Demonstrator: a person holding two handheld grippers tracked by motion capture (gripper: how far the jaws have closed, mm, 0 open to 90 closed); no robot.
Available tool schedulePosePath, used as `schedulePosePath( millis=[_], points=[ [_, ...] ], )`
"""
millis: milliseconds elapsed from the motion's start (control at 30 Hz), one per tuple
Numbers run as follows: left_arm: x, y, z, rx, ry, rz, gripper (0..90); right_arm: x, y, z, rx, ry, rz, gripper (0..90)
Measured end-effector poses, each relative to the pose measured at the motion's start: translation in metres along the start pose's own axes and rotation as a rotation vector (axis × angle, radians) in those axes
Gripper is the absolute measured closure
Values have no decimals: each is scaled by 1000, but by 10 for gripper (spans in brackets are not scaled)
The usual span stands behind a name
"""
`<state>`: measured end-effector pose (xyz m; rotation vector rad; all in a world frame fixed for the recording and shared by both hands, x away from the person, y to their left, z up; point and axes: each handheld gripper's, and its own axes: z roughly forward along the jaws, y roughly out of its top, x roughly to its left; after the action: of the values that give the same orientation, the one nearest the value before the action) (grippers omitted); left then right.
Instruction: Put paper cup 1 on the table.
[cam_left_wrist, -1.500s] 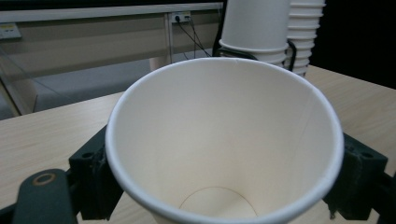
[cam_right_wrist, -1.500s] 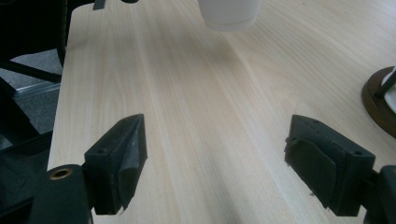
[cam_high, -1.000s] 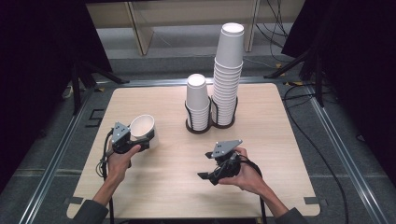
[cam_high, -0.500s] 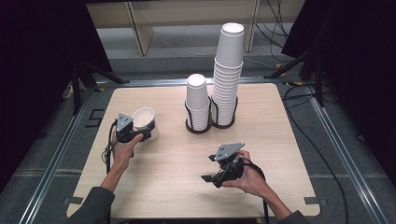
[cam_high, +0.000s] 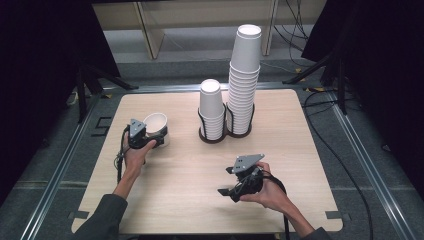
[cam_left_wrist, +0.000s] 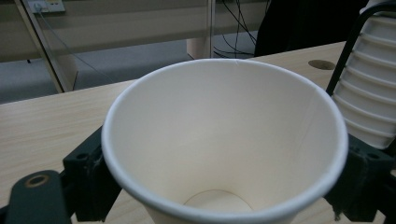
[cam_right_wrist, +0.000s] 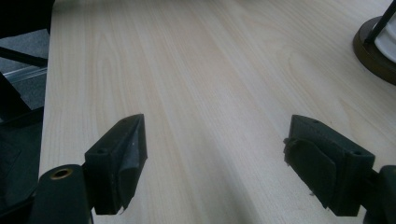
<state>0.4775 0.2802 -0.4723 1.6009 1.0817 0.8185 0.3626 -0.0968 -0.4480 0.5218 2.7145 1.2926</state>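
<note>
Pale wooden table (cam_high: 190, 175) in dark room, left gripper (cam_high: 150, 141) clamped white paper cup (cam_left_wrist: 224, 140) left of cup rack (cam_high: 225, 132), right gripper (cam_right_wrist: 215, 163) jaws apart.

Left tongs (cam_high: 159, 140) clamped shut; right tongs (cam_high: 226, 192) spread wide, empty.

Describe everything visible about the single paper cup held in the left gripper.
The paper cup is plain white, with a rolled rim and tapered wall, looks like thin paperboard, and is empty. It stands upright, mouth up, at the table's left side, apart from the cup stacks. The left gripper has a black jaw against each side; whether its base touches the table is unclear.
</note>
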Motion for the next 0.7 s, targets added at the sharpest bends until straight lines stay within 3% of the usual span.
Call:
schedulePosePath(
  millis=[467,533,700],
  points=[
    [2,-10,-6,26,-44,22,130,0,-1,-1,2,-6,2,214],
    [3,-12,-9,42,-49,37,132,1,-1,-2,2,-2,1,214],
    [3,-19,-11,90,-58,28,143,1,-2,-2,7,-2,-4,214]
  ],
)
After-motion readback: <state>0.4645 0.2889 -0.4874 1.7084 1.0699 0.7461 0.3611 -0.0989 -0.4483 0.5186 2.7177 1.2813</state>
